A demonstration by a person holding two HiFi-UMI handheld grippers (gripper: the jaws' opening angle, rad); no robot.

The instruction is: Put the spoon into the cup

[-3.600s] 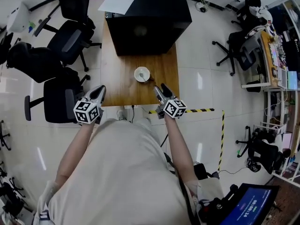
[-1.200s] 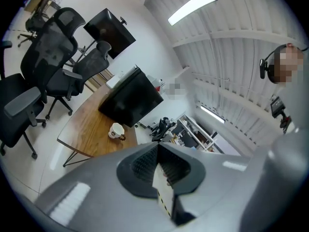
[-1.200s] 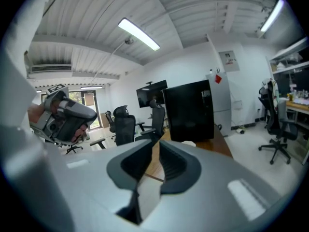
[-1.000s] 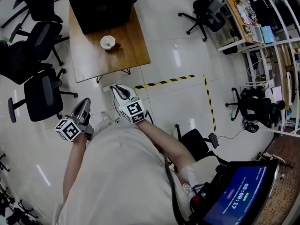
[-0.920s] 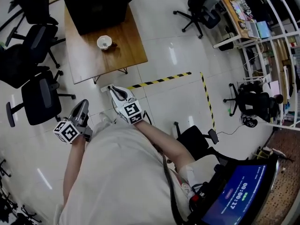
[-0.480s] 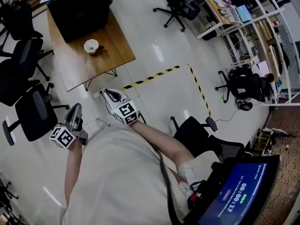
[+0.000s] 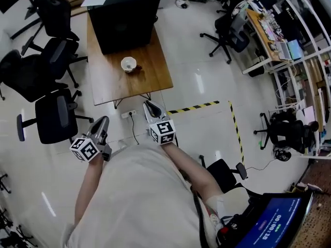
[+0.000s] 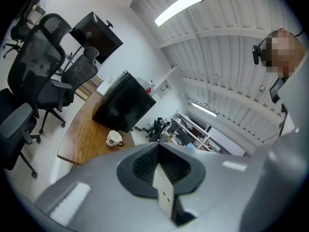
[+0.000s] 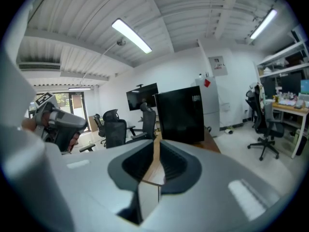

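Observation:
A white cup (image 7: 128, 63) with a dark handle stands on the wooden table (image 7: 108, 81), in front of a black box (image 7: 124, 17). The left gripper view also shows the cup (image 8: 114, 138). I cannot make out a spoon in any view. Both grippers hang over the white floor, short of the table's near edge. My left gripper (image 7: 101, 124) is shut and empty, its jaws (image 8: 158, 147) pressed together. My right gripper (image 7: 149, 107) is also shut and empty, pointing toward the table (image 9: 155, 142).
Black office chairs (image 7: 51, 115) stand left of the table, and more chairs (image 7: 227, 32) stand to the right. Yellow-black tape (image 7: 199, 107) marks the floor. Shelves and desks (image 7: 289, 40) line the right side. The left gripper and hand (image 9: 57, 123) show in the right gripper view.
Since the oldest frame the person has backed away from the table, so both grippers are now over the floor. Over the last second the head view swung, and the right gripper shifted toward the table.

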